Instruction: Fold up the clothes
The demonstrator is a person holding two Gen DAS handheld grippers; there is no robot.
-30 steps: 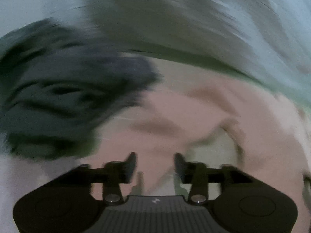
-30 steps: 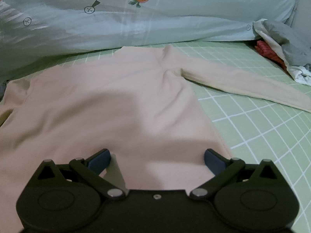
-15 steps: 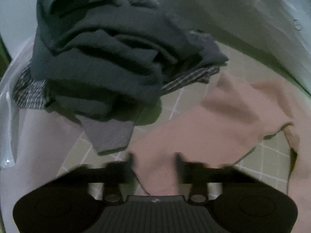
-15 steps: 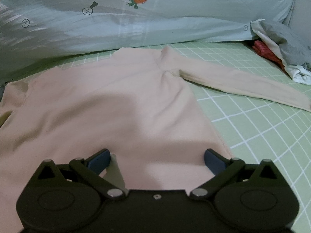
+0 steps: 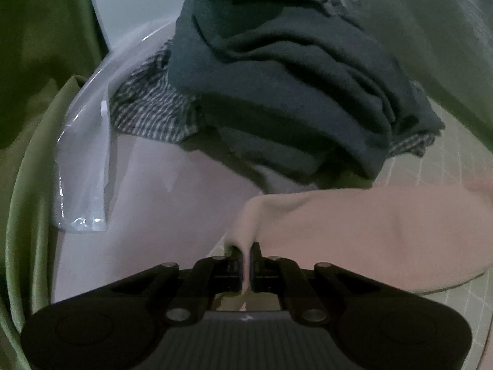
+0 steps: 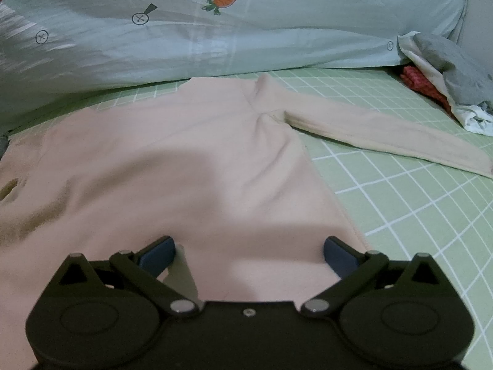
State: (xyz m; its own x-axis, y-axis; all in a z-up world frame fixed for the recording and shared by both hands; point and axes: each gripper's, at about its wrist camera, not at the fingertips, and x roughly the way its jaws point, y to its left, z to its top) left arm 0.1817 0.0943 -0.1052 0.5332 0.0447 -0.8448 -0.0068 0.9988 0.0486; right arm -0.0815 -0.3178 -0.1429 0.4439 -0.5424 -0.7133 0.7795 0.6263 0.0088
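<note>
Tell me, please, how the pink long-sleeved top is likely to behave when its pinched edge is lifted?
Probably floppy: the pink top already drapes from the shut left tongs. Likely light, since thin folds crease it. Its outstretched sleeve may trail across the checked sheet.

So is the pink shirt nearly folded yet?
Not yet. The pink shirt is spread flat on the green sheet, so that looks done. The left gripper has pinched one sleeve; the right gripper waits open over the hem. The other sleeve still lies stretched out, and no fold shows.
</note>
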